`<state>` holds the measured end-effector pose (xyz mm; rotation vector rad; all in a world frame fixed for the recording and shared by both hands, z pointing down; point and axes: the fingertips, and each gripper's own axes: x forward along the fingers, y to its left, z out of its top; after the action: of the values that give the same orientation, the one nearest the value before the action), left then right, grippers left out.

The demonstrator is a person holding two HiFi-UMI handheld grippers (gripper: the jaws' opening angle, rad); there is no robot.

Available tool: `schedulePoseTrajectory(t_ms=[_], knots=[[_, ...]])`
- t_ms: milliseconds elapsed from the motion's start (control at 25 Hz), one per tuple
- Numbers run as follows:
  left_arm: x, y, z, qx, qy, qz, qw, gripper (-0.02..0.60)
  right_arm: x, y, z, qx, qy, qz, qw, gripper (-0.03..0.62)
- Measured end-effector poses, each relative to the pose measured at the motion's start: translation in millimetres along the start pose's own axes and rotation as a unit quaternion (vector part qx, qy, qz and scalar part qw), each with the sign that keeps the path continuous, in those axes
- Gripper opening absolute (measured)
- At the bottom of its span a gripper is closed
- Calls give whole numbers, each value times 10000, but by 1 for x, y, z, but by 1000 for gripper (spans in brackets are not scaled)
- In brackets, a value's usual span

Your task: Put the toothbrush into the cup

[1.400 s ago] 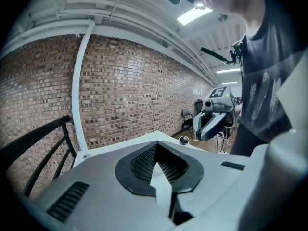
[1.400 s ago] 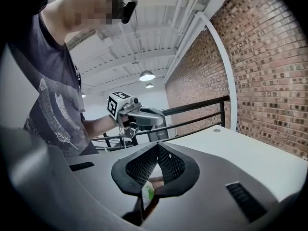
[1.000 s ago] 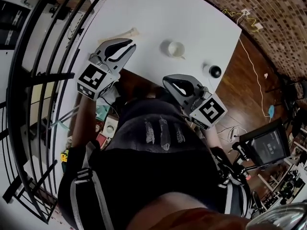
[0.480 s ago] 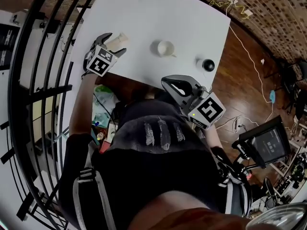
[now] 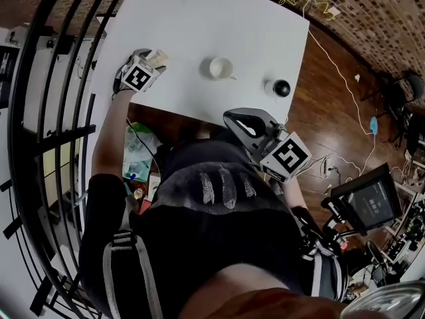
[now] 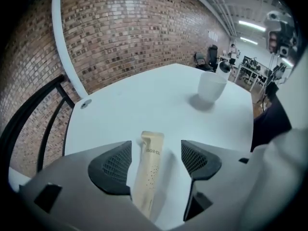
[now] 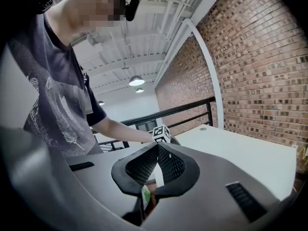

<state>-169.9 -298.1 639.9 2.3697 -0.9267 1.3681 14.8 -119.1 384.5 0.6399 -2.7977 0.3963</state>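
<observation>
Left gripper (image 6: pixel 154 160): jaws wide and closing, pads clear of the toothbrush packet (image 6: pixel 148 170) between them.
Toothbrush packet: flat on the table (image 6: pixel 144 100), near end hidden under the gripper body.
Cup (image 6: pixel 211 84): upright, well apart from the packet.
Right gripper (image 7: pixel 157 147): pads together, nothing held.

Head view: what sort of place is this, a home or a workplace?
Most likely a workplace, a loft-style office or lab. An exposed brick wall runs beside a large white table, office chairs stand farther back under ceiling strip lights, and a monitor stands nearby.
</observation>
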Motion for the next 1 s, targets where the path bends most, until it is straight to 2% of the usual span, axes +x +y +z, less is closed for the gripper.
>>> schedulePoseTrajectory(t_ms=[160, 360, 720, 840, 1000], knots=[[5, 7, -9, -127, 153, -104, 9997, 264, 2, -2, 0, 57, 11, -36, 10000, -2], [17, 4, -24, -167, 275, -140, 9994, 156, -7, -4, 4, 51, -101, -143, 9998, -2], [15, 10, -15, -348, 220, -281, 9988, 104, -6, -8, 8, 45, -124, -295, 9995, -2], [8, 11, -6, -466, -42, -226, 9986, 101, -6, -8, 12, 1, -123, -283, 9995, -2], [-15, 10, 29, -703, -714, -212, 9947, 98, -7, -9, 17, -56, -117, -302, 9995, -2]])
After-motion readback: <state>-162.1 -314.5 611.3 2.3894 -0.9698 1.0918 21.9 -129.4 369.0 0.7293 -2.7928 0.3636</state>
